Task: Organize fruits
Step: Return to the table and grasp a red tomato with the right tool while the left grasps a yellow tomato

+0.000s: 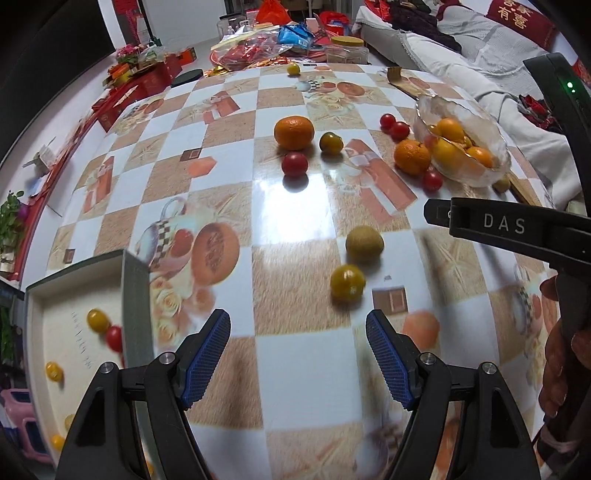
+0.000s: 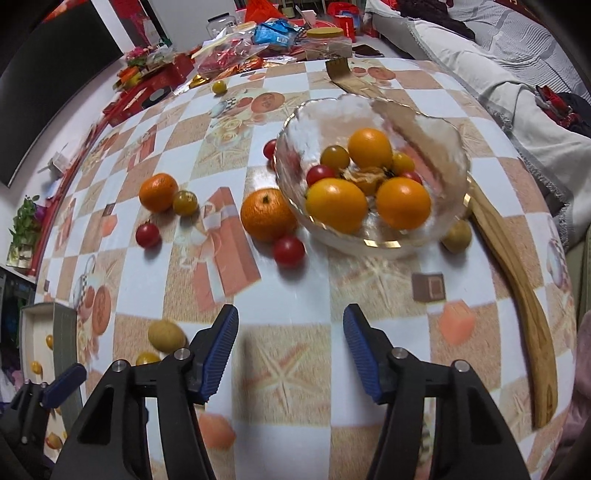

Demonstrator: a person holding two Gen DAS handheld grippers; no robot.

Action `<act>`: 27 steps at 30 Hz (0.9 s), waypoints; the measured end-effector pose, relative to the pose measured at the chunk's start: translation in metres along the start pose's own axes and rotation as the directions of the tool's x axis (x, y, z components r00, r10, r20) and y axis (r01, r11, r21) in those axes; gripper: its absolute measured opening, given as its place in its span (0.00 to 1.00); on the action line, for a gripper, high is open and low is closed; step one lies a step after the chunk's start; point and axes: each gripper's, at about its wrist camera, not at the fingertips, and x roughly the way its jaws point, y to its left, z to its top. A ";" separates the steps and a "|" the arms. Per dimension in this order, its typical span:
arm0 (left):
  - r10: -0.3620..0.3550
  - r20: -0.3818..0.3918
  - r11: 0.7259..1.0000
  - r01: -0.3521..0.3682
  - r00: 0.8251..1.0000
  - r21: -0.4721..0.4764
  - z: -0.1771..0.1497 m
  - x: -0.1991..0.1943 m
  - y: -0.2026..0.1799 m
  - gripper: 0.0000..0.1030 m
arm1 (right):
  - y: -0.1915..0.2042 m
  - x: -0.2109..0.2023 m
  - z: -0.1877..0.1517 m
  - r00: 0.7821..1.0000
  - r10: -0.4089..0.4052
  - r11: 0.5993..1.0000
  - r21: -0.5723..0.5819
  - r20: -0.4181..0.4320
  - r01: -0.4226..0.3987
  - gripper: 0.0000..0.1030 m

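Left wrist view: left gripper (image 1: 298,354) spread wide over the checked tablecloth (image 1: 295,229), nothing between the blue pads (image 1: 207,360). Just ahead, slightly right, a yellow cherry tomato (image 1: 347,283), with a kiwi (image 1: 364,244) right behind it. At near left, an open white box (image 1: 40,332) holding small yellow and red tomatoes (image 1: 105,328); faint print on its floor, too blurred to read. Farther off, a mandarin (image 1: 294,132) with a red cherry tomato (image 1: 294,164) before it and an olive-yellow tomato (image 1: 331,143) beside it. At far right, a glass bowl (image 1: 480,173) of oranges and tomatoes. Reaching in from the right, the other gripper's black body, lettered "DAS" (image 1: 504,224). On a red cushion (image 1: 517,16) far right, yellow Chinese characters, "有喜" legible.

Right wrist view: right gripper (image 2: 290,349) likewise spread wide and holding nothing. Straight ahead, the glass bowl (image 2: 380,242), gold-rimmed, filled with oranges (image 2: 403,202) and cherry tomatoes. Touching its left side, a mandarin (image 2: 266,214) with a red tomato (image 2: 289,250) just near of it. Along the bowl's right, a long wooden spatula (image 2: 517,295), and a kiwi (image 2: 457,235) tucked between bowl and spatula. At near left, another kiwi (image 2: 166,335), the white box (image 2: 37,332), and one blue-tipped finger (image 2: 64,378) of the left gripper.
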 end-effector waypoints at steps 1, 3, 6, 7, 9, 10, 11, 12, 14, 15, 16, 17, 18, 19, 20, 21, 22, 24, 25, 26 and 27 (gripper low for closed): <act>-0.004 0.000 1.000 0.004 1.000 -0.003 0.002 0.003 0.000 0.75 | 0.001 0.002 0.002 1.000 0.004 1.000 -0.001 0.002 -0.004 0.59; -0.010 0.003 1.000 0.010 1.000 -0.006 0.007 0.008 -0.002 0.75 | 0.001 0.007 0.007 1.000 0.009 1.000 -0.001 0.004 -0.009 0.57; -0.012 0.008 1.000 0.012 1.000 -0.003 0.011 0.014 -0.005 0.75 | 0.002 0.010 0.012 1.000 0.013 1.000 -0.001 0.018 -0.013 0.55; -0.012 0.009 1.000 0.012 1.000 -0.003 0.012 0.015 -0.006 0.75 | 0.003 0.011 0.013 1.000 0.016 1.000 -0.001 0.021 -0.016 0.54; -0.019 0.008 1.000 0.019 1.000 -0.007 0.013 0.018 -0.007 0.74 | 0.004 0.013 0.017 0.999 0.017 1.000 0.001 0.031 -0.017 0.51; -0.021 0.008 1.000 0.021 1.000 -0.008 0.014 0.018 -0.008 0.74 | 0.005 0.014 0.018 0.999 0.017 1.000 0.002 0.035 -0.017 0.49; -0.022 0.008 1.000 0.022 1.000 -0.006 0.014 0.019 -0.010 0.73 | 0.006 0.015 0.019 0.999 0.018 1.000 0.003 0.037 -0.018 0.48; -0.022 0.005 1.000 0.022 1.000 -0.002 0.014 0.021 -0.011 0.65 | 0.007 0.016 0.021 0.999 0.017 1.000 0.001 0.041 -0.017 0.43; -0.031 -0.017 1.000 0.031 0.999 0.001 0.014 0.025 -0.013 0.59 | 0.009 0.017 0.022 0.999 0.008 1.000 -0.004 0.045 -0.008 0.36; -0.030 -0.019 1.000 0.030 0.999 -0.002 0.014 0.026 -0.014 0.59 | 0.009 0.018 0.023 0.999 0.011 1.000 -0.002 0.047 -0.011 0.26; -0.025 -0.015 1.000 0.025 1.000 -0.001 0.014 0.026 -0.015 0.59 | 0.008 0.018 0.024 0.999 0.019 1.000 0.002 0.044 -0.019 0.20; -0.023 -0.013 1.000 0.023 1.000 -0.002 0.014 0.026 -0.015 0.59 | 0.007 0.019 0.025 0.999 0.027 1.000 0.007 0.041 -0.027 0.20; -0.027 -0.013 1.000 0.027 1.000 -0.004 0.015 0.026 -0.016 0.54 | 0.006 0.018 0.025 0.999 0.033 0.999 0.008 0.040 -0.033 0.20; -0.034 -0.013 0.999 0.034 0.999 -0.005 0.015 0.026 -0.017 0.50 | 0.006 0.018 0.024 0.999 0.039 0.999 0.007 0.036 -0.039 0.20; -0.034 -0.013 0.999 0.034 0.999 -0.003 0.017 0.026 -0.018 0.48 | 0.005 0.016 0.023 0.998 0.042 0.999 0.004 0.036 -0.043 0.20; -0.039 -0.012 0.999 0.039 0.999 -0.001 0.018 0.026 -0.018 0.41 | 0.004 0.015 0.022 0.998 0.045 0.999 0.003 0.037 -0.045 0.20; -0.048 -0.011 0.999 0.048 0.999 0.002 0.019 0.026 -0.019 0.34 | 0.003 0.013 0.021 0.998 0.048 0.999 0.002 0.037 -0.048 0.20; -0.063 -0.009 0.998 0.063 0.998 0.007 0.020 0.026 -0.021 0.29 | 0.000 0.008 0.018 0.998 0.056 0.998 -0.001 0.033 -0.056 0.20; -0.073 -0.007 0.997 0.073 0.997 0.008 0.021 0.026 -0.021 0.22 | -0.001 0.006 0.017 0.998 0.057 0.998 -0.002 0.032 -0.056 0.20; -0.078 -0.006 0.997 0.078 0.997 0.010 0.021 0.026 -0.021 0.22 | -0.003 0.002 0.015 0.998 0.057 0.998 -0.002 0.031 -0.057 0.20; -0.085 -0.006 0.996 0.085 0.996 0.007 0.021 0.026 -0.020 0.22 | -0.005 0.000 0.013 0.998 0.058 0.998 -0.001 0.029 -0.058 0.20</act>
